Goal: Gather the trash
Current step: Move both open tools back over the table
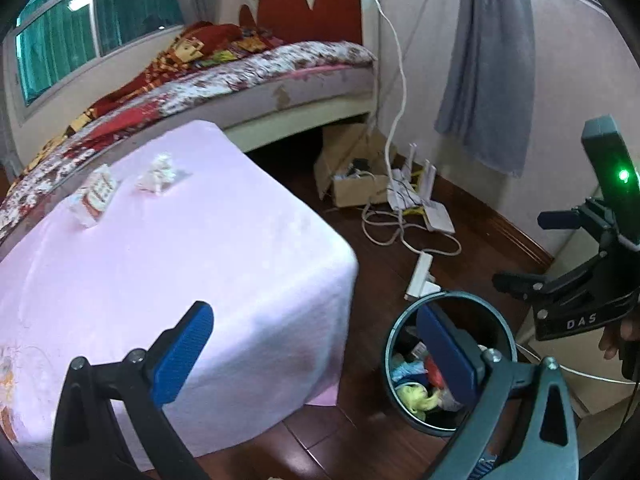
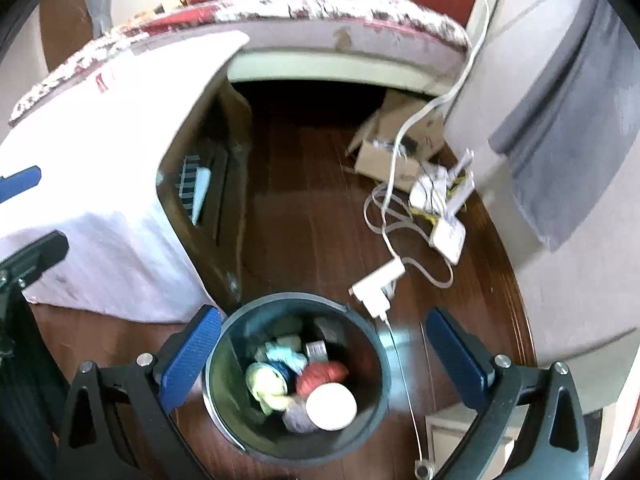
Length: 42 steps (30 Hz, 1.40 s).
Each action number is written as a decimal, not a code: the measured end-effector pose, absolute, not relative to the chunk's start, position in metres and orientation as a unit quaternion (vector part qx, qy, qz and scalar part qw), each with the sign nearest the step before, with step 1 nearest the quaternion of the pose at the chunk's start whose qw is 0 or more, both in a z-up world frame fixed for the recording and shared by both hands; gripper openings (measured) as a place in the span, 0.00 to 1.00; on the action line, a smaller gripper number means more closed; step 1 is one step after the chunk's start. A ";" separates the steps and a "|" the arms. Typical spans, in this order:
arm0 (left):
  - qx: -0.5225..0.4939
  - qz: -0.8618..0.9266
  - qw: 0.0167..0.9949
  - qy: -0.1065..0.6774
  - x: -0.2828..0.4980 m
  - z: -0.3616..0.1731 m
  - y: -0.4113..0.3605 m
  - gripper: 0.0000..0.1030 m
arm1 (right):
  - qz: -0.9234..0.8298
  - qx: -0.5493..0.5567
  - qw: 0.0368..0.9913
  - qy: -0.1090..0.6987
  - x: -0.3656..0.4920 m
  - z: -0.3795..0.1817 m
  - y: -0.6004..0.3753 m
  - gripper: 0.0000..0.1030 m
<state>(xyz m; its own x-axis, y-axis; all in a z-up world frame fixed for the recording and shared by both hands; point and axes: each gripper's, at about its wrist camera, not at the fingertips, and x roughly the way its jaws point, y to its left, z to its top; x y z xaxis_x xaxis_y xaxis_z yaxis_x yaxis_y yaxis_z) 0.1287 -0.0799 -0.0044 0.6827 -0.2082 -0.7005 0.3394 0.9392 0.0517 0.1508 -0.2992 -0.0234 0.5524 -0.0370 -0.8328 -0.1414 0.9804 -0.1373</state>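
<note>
A dark round trash bin [image 2: 236, 336] stands on the wooden floor, holding several crumpled pieces and a white lid [image 2: 331, 406]. My right gripper [image 2: 320, 354] hangs open and empty right above the bin. The bin also shows in the left wrist view [image 1: 390, 356]. My left gripper [image 1: 316, 344] is open and empty over the near corner of the pink-covered table [image 1: 200, 264]. On the table's far side lie a crumpled white paper [image 1: 159, 173] and a red-and-white wrapper [image 1: 96, 196]. The right gripper's body [image 1: 576, 288] shows at the right edge.
A bed [image 1: 256, 68] with a patterned cover stands behind the table. A cardboard box [image 1: 352, 176], white routers [image 1: 416, 196], cables and a power strip [image 1: 420, 276] lie on the floor by the wall. A grey curtain [image 1: 492, 60] hangs at the right.
</note>
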 end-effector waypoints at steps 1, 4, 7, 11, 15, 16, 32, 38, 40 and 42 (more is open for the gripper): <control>0.086 -0.144 0.916 0.365 0.129 -0.002 -0.075 0.99 | 0.033 -0.095 0.879 0.466 0.152 -0.019 -0.295 1.00; 0.079 -0.132 0.920 0.360 0.132 0.003 -0.062 0.99 | 0.041 -0.095 0.886 0.451 0.157 -0.008 -0.283 1.00; 0.071 -0.118 0.924 0.356 0.135 0.006 -0.047 0.99 | 0.052 -0.093 0.893 0.437 0.163 0.001 -0.272 1.00; 0.065 -0.096 0.929 0.352 0.138 0.009 -0.024 0.99 | 0.071 -0.091 0.897 0.427 0.171 0.006 -0.254 1.00; 0.059 -0.074 0.932 0.350 0.140 0.010 -0.001 0.99 | 0.088 -0.097 0.898 0.420 0.178 0.009 -0.231 1.00; 0.056 -0.068 0.933 0.350 0.141 0.010 0.006 0.99 | 0.091 -0.098 0.898 0.419 0.180 0.010 -0.225 1.00; 0.026 0.007 0.940 0.340 0.162 0.012 0.115 0.99 | 0.167 -0.080 0.909 0.374 0.228 0.024 -0.112 1.00; 0.017 0.021 0.938 0.345 0.191 0.001 0.148 0.86 | 0.194 -0.068 0.897 0.391 0.259 0.014 -0.076 1.00; 0.014 0.020 0.938 0.346 0.208 -0.002 0.153 0.84 | 0.180 -0.067 0.898 0.396 0.271 0.011 -0.069 1.00; 0.008 0.017 0.939 0.344 0.221 -0.004 0.157 0.84 | 0.182 -0.074 0.900 0.389 0.287 0.010 -0.061 1.00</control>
